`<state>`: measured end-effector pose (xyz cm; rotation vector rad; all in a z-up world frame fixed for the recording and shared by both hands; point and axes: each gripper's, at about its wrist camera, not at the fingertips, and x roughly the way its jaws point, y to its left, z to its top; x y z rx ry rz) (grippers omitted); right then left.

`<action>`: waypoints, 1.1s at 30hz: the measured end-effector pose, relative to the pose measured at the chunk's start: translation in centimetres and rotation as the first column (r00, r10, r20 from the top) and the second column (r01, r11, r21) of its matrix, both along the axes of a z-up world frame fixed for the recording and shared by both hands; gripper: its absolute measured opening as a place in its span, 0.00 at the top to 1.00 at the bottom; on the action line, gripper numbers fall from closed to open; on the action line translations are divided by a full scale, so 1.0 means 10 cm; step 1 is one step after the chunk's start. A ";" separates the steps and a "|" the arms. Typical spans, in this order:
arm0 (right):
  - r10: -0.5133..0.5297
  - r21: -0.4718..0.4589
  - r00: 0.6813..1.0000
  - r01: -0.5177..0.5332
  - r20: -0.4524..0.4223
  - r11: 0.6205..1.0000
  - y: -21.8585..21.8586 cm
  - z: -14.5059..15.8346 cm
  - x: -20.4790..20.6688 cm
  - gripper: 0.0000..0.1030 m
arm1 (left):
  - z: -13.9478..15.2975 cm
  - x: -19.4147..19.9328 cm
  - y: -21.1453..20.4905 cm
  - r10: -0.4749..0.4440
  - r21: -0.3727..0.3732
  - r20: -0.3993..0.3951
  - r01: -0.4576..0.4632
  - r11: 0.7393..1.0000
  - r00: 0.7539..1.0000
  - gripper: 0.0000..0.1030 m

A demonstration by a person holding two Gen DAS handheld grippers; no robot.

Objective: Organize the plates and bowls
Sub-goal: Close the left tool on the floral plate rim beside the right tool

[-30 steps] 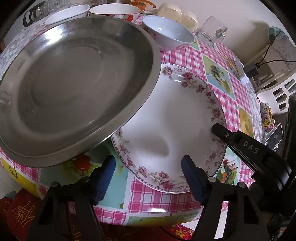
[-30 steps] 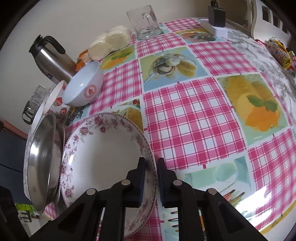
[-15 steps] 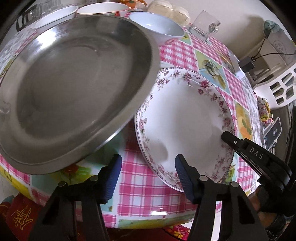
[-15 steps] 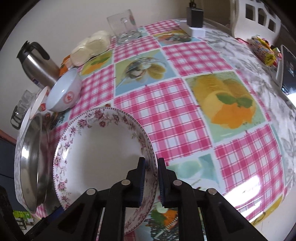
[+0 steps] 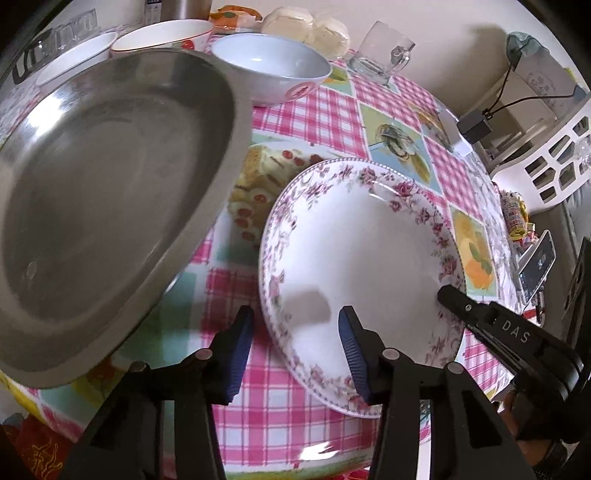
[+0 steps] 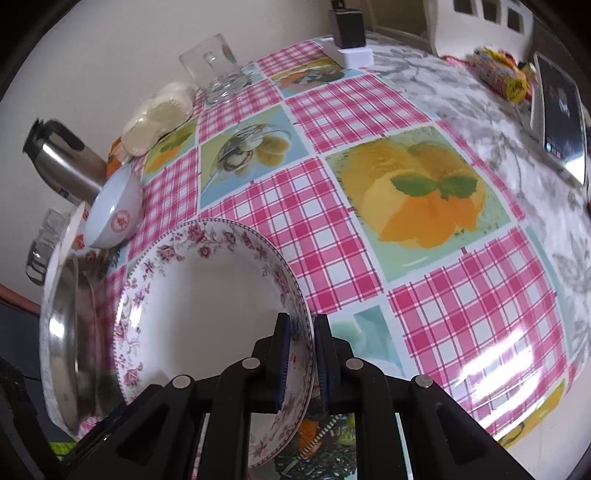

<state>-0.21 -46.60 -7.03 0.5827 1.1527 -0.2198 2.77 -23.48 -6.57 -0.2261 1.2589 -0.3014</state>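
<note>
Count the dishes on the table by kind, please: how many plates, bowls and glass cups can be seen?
Plates: 2, the floral plate and the steel plate.
Bowls: 3, the light blue bowl and two white bowls.
Glass cups: 2, the clear mug and the ribbed glass.
Total: 7.

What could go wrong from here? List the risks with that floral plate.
1. The right gripper pinches only the rim of the floral plate, which is tilted off the tablecloth; it could slip or pivot out.
2. The steel tray sits close to the plate's left edge, so a swing that way may knock them together.
3. The open left gripper gives no support underneath.
</note>
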 end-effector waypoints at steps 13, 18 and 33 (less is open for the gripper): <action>-0.093 0.173 0.992 0.077 0.085 0.982 -0.21 -0.12 -0.11 0.86 | -0.04 0.13 0.01 0.023 -0.080 0.033 -0.020 0.997 0.999 0.63; -0.162 0.274 0.976 0.118 0.146 0.955 -0.34 -0.21 -0.19 0.87 | -0.07 0.13 0.09 0.047 -0.141 0.032 -0.042 0.989 0.998 0.65; -0.150 0.217 0.975 0.113 0.162 0.970 -0.28 -0.17 -0.13 0.88 | -0.14 0.20 0.18 0.066 -0.210 0.012 -0.062 0.976 0.998 0.85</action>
